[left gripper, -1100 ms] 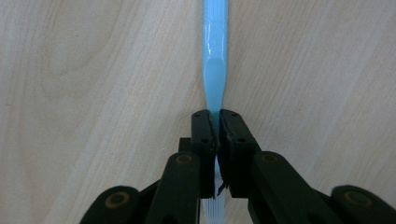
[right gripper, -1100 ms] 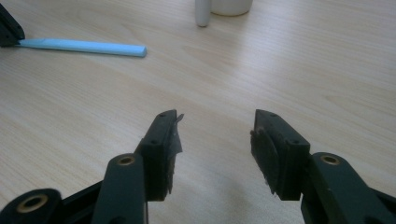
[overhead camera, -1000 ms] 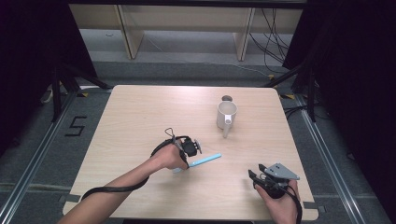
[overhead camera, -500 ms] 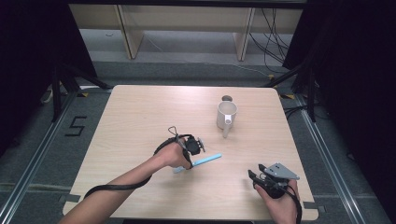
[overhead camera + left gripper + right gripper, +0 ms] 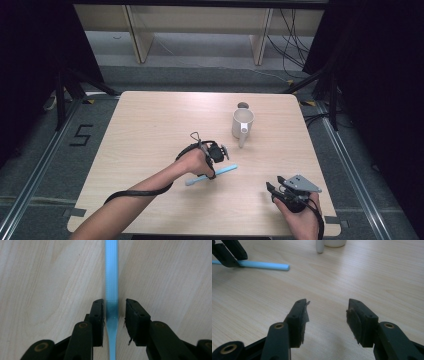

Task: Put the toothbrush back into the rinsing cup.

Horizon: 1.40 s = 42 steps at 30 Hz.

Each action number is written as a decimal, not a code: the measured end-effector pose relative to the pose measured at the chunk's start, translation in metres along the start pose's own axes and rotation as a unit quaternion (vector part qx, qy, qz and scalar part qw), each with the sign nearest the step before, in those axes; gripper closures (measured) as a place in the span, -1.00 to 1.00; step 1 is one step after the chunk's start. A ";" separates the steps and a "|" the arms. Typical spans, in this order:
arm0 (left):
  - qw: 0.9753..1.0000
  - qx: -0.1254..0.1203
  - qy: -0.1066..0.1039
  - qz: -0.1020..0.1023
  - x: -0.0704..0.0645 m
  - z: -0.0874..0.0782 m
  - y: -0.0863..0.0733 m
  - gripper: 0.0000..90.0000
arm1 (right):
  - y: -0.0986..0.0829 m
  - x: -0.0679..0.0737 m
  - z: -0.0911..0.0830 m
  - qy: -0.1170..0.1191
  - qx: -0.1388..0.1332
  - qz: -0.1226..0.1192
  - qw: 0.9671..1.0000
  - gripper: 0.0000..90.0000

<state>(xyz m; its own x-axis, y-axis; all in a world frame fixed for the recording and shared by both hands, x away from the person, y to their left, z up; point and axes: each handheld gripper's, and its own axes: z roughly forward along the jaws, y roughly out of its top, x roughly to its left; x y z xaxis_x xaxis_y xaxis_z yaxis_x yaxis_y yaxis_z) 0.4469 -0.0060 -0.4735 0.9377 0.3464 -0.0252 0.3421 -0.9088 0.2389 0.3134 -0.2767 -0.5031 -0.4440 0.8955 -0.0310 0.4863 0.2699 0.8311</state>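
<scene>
- High view: the left gripper sits just below the middle of the frame, over a blue stick that lies flat on the table, slanting from lower left to upper right. A white mug stands well apart in the upper right of the tabletop. The right gripper rests near the lower right edge, away from the work.
- Left gripper view: the stick runs straight up the middle of the frame and passes between the two jaws, which stand partly open with a thin gap on each side. They hold nothing yet. The step in hand looks like closing on the stick. To do it well, keep the stick centred so both pads meet it together, stay low against the wood, and close squarely so the thin piece does not roll or skid out.
- Right gripper view: its jaws stand wide apart at the bottom of the frame with bare table between them. The stick's end shows upper left, and the mug's base at the top. It had best stay clear.
</scene>
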 end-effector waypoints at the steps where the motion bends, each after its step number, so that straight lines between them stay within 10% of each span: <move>1: 1.000 0.003 0.000 0.002 0.000 0.000 0.001 0.51 | 0.000 0.003 -0.002 0.004 0.010 0.024 1.000 0.13; 3: 1.000 0.005 0.001 0.003 0.000 0.001 0.002 0.52 | 0.000 -0.001 -0.001 -0.001 0.000 -0.005 1.000 0.13; 20: 1.000 0.015 0.007 0.008 0.001 0.005 0.007 0.70 | 0.000 0.001 0.001 0.008 0.007 0.005 1.000 0.13; 42: 0.996 0.045 0.012 0.071 -0.004 0.002 0.005 0.75 | 0.000 0.001 0.001 0.011 0.011 0.005 1.000 0.12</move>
<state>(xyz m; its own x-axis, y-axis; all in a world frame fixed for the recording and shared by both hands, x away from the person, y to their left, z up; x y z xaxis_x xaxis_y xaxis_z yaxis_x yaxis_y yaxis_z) 0.4445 -0.0122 -0.4739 0.9757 0.2177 0.0262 0.2115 -0.9658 0.1502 0.3137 -0.2750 -0.5040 -0.4552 0.8903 -0.0102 0.5072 0.2687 0.8189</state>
